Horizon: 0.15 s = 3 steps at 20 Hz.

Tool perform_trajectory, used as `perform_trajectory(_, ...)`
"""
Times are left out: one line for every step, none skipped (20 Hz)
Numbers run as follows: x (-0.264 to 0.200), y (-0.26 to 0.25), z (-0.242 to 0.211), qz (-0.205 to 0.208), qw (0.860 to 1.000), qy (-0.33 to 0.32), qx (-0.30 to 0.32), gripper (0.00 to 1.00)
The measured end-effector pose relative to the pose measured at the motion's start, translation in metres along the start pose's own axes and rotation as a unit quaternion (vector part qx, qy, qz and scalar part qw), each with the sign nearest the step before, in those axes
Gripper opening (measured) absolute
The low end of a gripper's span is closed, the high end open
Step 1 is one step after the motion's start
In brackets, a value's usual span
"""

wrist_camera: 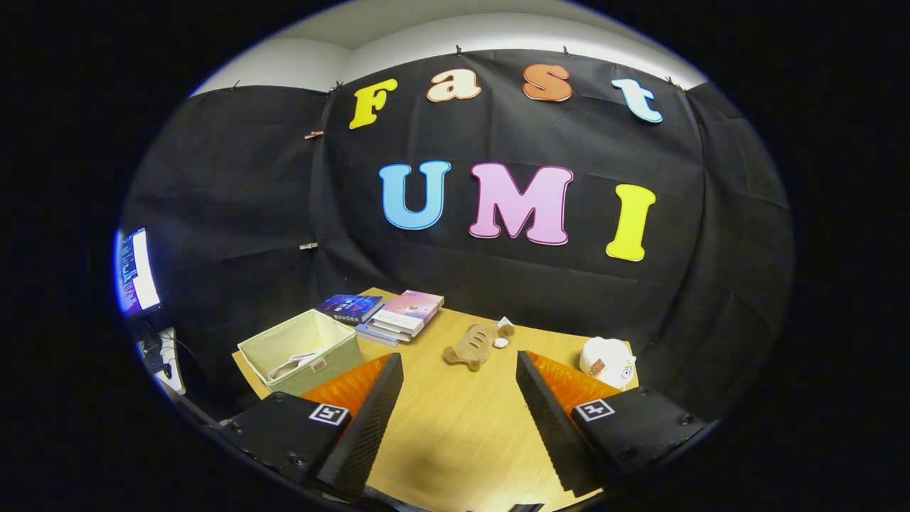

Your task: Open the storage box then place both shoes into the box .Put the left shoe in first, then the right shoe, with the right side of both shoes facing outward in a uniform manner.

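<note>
My gripper (458, 359) hovers above a wooden table (455, 427), open, with nothing between its fingers. A beige fabric storage box (334, 352) stands on the table's left end, just beyond and left of the left finger (373, 398). Its top is open, and a pale object (293, 365) lies inside; I cannot tell what it is. The box's near right corner is hidden behind the left finger.
A stack of books (398, 316) lies behind the box near the black cloth wall. A tan plush toy (473, 345) rests just ahead of the fingers, with a white plush toy (608, 361) beyond the right finger. A lit monitor (136, 272) stands far left.
</note>
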<state>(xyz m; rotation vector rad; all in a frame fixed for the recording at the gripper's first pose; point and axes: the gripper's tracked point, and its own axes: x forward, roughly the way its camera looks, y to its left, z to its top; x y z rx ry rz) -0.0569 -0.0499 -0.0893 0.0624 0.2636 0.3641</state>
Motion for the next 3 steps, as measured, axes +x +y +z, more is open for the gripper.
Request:
perform_trajectory(-0.002, -0.0006, -0.0014, 0.005, 1.0, 0.0, -0.002, 0.99)
perform_trajectory(-0.0043, -0.0026, -0.0023, 0.009, 1.0, -0.002, -0.004, 0.99)
perform_trajectory(-0.0059, -0.0048, -0.0044, 0.013, 1.0, -0.001, -0.005, 0.99)
